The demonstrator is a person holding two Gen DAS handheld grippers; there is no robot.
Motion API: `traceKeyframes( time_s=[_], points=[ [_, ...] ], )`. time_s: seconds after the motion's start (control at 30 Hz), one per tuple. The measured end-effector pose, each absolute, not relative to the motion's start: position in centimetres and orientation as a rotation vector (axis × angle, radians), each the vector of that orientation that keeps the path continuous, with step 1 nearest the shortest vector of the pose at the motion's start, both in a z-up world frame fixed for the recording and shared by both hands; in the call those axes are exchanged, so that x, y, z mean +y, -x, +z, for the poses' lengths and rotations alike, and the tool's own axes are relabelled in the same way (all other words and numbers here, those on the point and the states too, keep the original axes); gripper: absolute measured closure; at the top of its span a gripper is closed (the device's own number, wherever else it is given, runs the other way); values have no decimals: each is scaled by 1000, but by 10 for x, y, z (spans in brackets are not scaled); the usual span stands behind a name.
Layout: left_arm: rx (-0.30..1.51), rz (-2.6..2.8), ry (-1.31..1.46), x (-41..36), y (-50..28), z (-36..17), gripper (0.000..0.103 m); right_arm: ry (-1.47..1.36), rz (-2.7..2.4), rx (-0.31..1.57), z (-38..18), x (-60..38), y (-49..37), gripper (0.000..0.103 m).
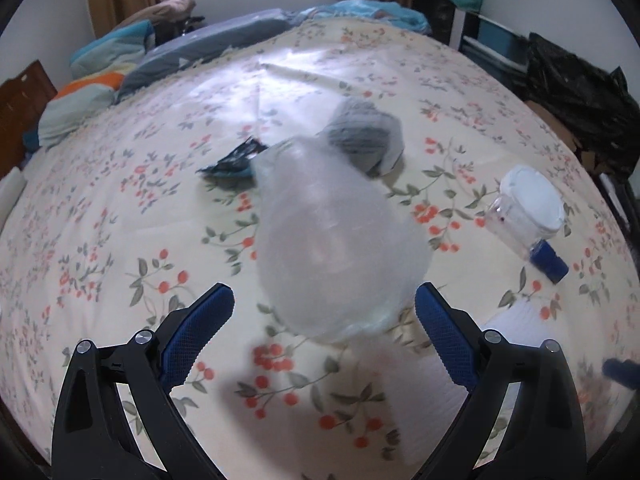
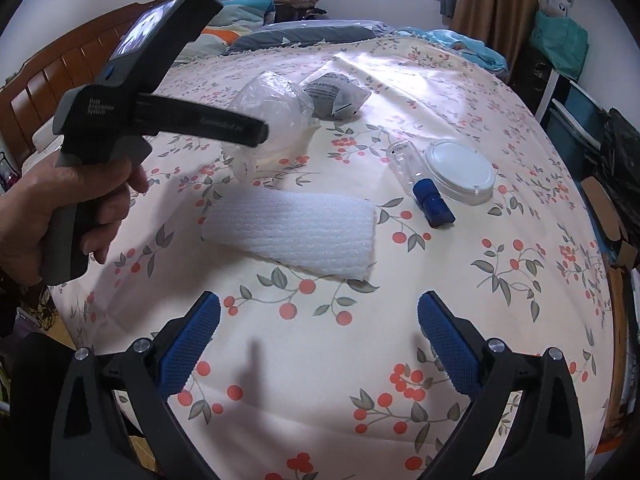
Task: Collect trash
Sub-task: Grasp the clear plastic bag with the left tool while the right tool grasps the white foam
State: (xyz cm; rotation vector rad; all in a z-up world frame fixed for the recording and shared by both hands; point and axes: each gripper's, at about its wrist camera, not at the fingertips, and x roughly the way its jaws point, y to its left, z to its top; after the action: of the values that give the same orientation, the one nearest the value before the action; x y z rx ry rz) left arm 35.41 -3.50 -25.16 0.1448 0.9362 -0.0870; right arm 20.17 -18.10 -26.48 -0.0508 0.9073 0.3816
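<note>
Trash lies scattered on the bed (image 1: 120,208): left view, a clear bag (image 1: 340,240) sits mid-frame, just ahead of the left gripper (image 1: 324,312), whose jaws gape empty, seemingly lined up for it. Right view, foam (image 2: 292,236) lies centre; right gripper (image 2: 319,320) wide, empty.

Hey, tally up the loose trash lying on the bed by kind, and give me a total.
Clear plastic bag: 1
Grey printed pouch: 1
White foam sheet: 1
Clear bottle with blue cap: 1
White round lid: 1
Dark wrapper: 1
Total: 6
</note>
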Motion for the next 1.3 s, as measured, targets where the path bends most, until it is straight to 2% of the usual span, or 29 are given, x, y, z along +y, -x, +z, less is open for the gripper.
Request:
traceKeyframes(
  time_s=[0.43,0.47,0.53,1.13,1.2,1.27,1.3],
  points=[
    [964,-8,-169,-41,-389,-265,6,32,388,906,-269,-182,-214,5],
    [966,-23,-156,-39,-392,-267,7,32,389,908,-269,-181,-218,5],
    [973,-50,-125,-35,-397,-269,18,36,397,910,-270,-177,-225,5],
    [996,-91,-139,9,-392,-276,19,136,461,932,-294,-122,-286,5],
    [1002,-102,-125,10,-394,-279,22,118,472,933,-293,-122,-289,9],
    [996,-108,-125,9,-394,-282,23,114,474,927,-293,-122,-287,21],
    [991,-108,-128,9,-393,-283,24,103,484,930,-293,-123,-287,24]
  ],
)
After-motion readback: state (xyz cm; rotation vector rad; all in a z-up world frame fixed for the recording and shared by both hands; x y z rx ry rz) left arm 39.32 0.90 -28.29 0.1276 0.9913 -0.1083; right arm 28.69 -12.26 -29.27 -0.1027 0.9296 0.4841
